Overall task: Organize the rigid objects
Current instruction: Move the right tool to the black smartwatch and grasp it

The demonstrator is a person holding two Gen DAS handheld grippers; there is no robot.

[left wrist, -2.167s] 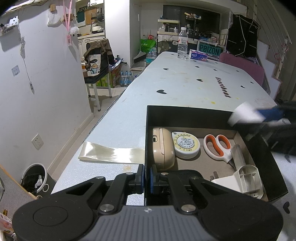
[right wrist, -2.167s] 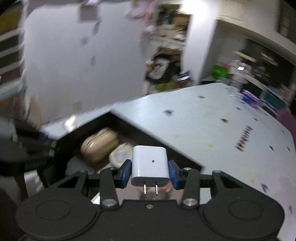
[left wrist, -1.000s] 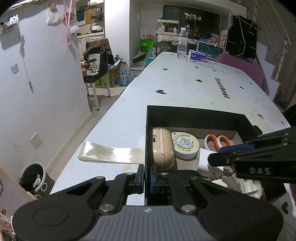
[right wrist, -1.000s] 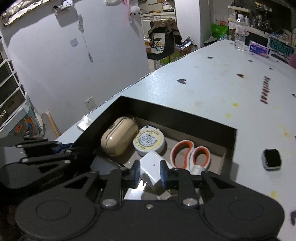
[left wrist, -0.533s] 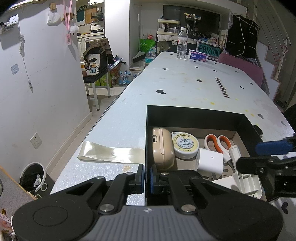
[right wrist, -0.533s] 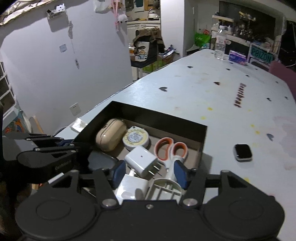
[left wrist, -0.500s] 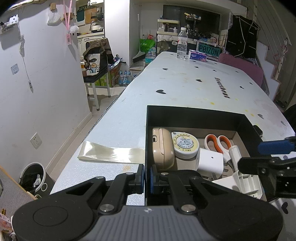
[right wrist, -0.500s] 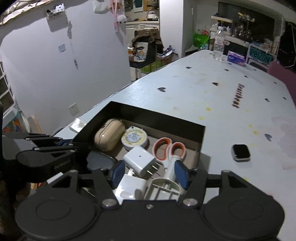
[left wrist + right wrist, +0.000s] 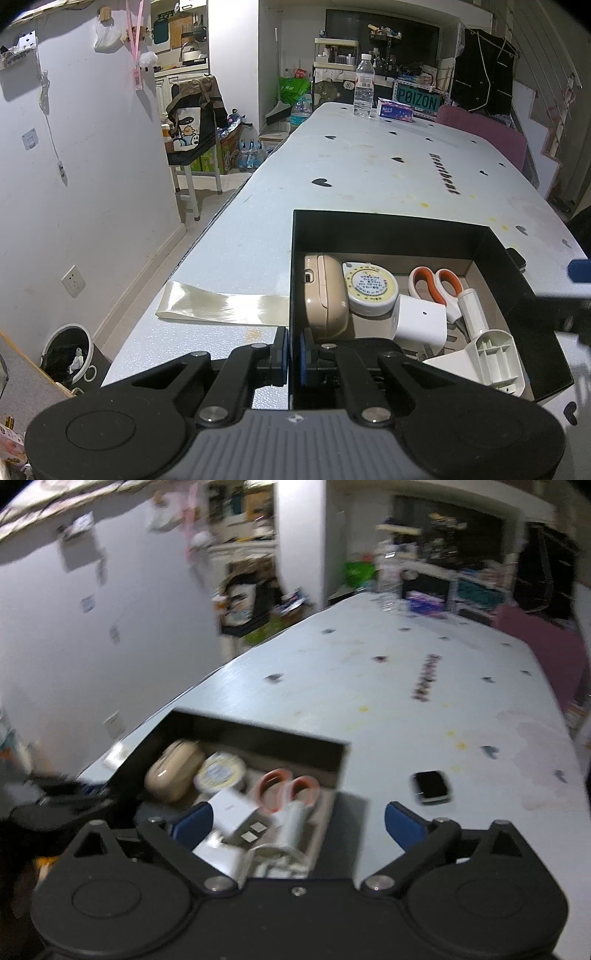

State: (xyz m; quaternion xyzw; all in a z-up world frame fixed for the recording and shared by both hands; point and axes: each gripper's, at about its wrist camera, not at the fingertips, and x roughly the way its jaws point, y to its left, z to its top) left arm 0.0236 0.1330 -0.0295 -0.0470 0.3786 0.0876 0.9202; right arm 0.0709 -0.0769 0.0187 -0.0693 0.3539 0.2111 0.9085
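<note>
Only the blurred right wrist view shows what looks like a smartwatch (image 9: pixel 431 787) on the table (image 9: pixel 388 716) beside the black box (image 9: pixel 388 232). The left gripper (image 9: pixel 291 350) stays clenched on the box wall. The right gripper (image 9: pixel 299 821), spread wide and empty, has released the white charger (image 9: pixel 419 323) and pulled back.

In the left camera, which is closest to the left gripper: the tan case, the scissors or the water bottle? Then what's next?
1. Tan case, in the box, just ahead of the left gripper.
2. Scissors, farther right in the box.
3. Water bottle, at the table's far end.

White table (image 9: pixel 369 173), black box (image 9: pixel 388 229), smartwatch (image 9: pixel 431 787), water bottle (image 9: pixel 364 86)
</note>
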